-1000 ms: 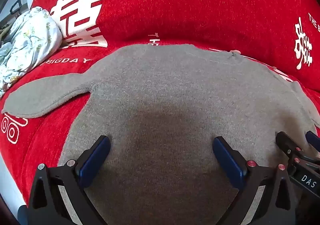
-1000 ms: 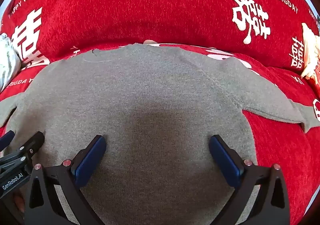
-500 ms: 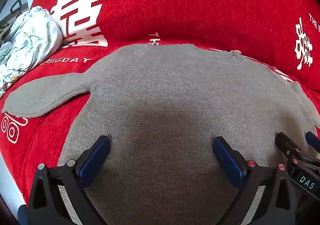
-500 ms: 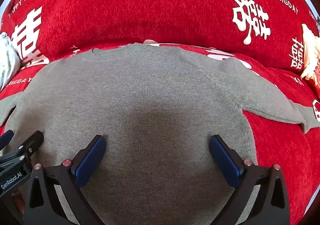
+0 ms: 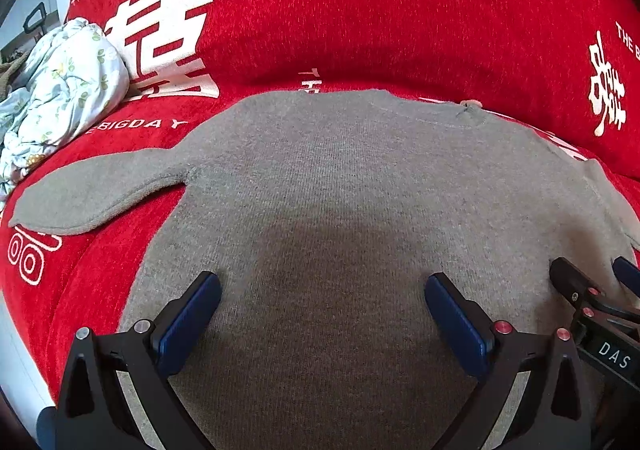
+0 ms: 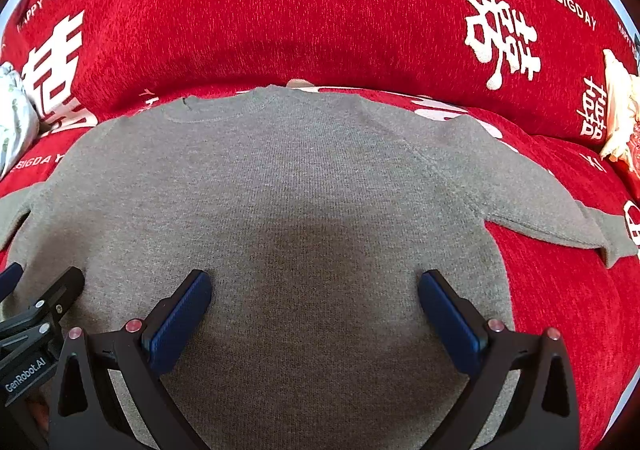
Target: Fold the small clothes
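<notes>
A small grey knit sweater (image 5: 352, 186) lies flat on a red sofa cover, neck away from me, both sleeves spread out. It also shows in the right wrist view (image 6: 280, 186). Its left sleeve (image 5: 96, 194) points left and its right sleeve (image 6: 560, 210) points right. My left gripper (image 5: 322, 298) is open over the lower left body, holding nothing. My right gripper (image 6: 314, 296) is open over the lower right body, holding nothing. The two grippers are side by side; the right one shows at the left view's right edge (image 5: 588, 290).
The red cover (image 5: 360, 10) with white lettering rises into a backrest behind the sweater. A crumpled floral cloth (image 5: 60, 90) lies at the far left. A pale object (image 6: 620, 110) sits at the far right on the sofa.
</notes>
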### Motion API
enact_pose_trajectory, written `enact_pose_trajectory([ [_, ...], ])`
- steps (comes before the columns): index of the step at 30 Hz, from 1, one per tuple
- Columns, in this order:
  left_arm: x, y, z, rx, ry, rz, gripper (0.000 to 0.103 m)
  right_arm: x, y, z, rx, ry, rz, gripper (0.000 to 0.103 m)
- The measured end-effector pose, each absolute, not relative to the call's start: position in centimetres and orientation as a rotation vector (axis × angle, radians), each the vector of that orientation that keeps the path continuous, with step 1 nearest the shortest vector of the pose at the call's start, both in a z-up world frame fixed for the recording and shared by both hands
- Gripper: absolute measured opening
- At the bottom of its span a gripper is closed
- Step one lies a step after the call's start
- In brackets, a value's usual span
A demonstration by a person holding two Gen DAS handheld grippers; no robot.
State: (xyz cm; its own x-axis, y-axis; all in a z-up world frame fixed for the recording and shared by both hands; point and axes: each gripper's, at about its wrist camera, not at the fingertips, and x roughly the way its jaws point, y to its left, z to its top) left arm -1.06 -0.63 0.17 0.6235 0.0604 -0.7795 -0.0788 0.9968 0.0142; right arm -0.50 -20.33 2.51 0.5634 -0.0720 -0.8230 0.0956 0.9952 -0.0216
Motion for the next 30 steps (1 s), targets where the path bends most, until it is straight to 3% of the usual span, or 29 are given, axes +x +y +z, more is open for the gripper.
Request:
enact_pose_trajectory([
  [17, 1.2, -0.3, 1.0, -0.033, 1.133, 0.056, 0.103, 1.2, -20.0, 3.2, -0.021, 1.149, -0.096, 0.103],
  [30, -0.2, -1.5, 2.9, 0.023, 1.085, 0.076, 0.103, 0.0, -19.7, 6.7, -0.087, 1.024, -0.119, 0.103],
])
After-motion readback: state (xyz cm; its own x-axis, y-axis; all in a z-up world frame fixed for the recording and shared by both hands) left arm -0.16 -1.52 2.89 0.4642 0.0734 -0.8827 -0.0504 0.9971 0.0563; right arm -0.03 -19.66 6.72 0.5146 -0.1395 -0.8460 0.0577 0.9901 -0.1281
